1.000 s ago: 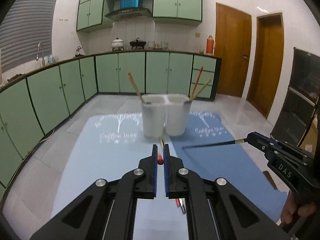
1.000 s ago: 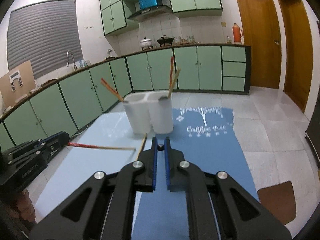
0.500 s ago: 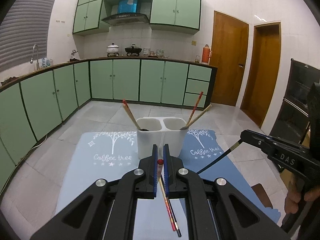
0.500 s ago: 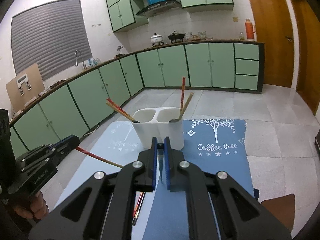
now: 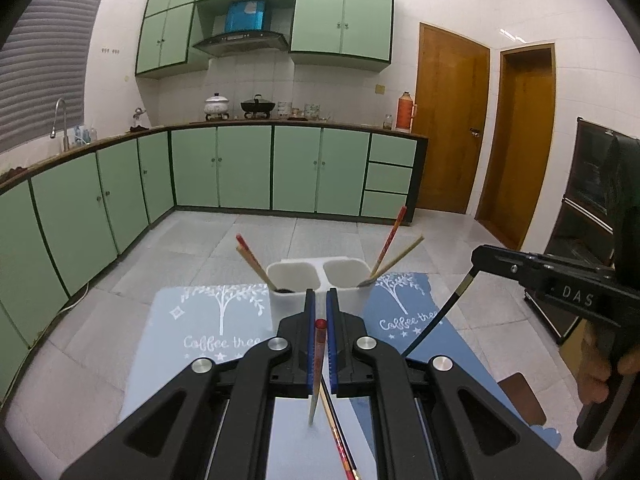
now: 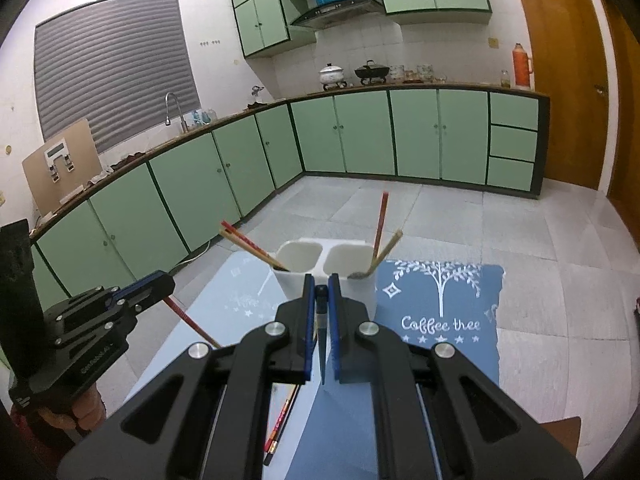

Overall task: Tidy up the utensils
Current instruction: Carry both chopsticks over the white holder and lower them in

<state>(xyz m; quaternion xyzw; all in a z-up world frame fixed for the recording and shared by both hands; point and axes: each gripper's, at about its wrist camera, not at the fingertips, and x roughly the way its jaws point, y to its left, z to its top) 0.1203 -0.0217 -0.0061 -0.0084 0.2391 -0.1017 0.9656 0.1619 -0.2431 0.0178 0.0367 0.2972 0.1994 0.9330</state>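
While both hands are raised above the blue "Coffee tree" mats (image 5: pixel 208 320) on the worktop, the left gripper (image 5: pixel 320 322) is clamped on a red-tipped wooden chopstick (image 5: pixel 318 364), which hangs downward between its blue pads. The right gripper (image 6: pixel 321 292) is clamped on a dark, slender chopstick (image 6: pixel 321 344). At twelve o'clock from each gripper stands a white two-compartment plastic utensil holder (image 5: pixel 296 276): two chopsticks lean toward ten o'clock out of its left compartment, two toward one o'clock out of its right. More chopsticks (image 6: pixel 280 420) lie loose on the mat below.
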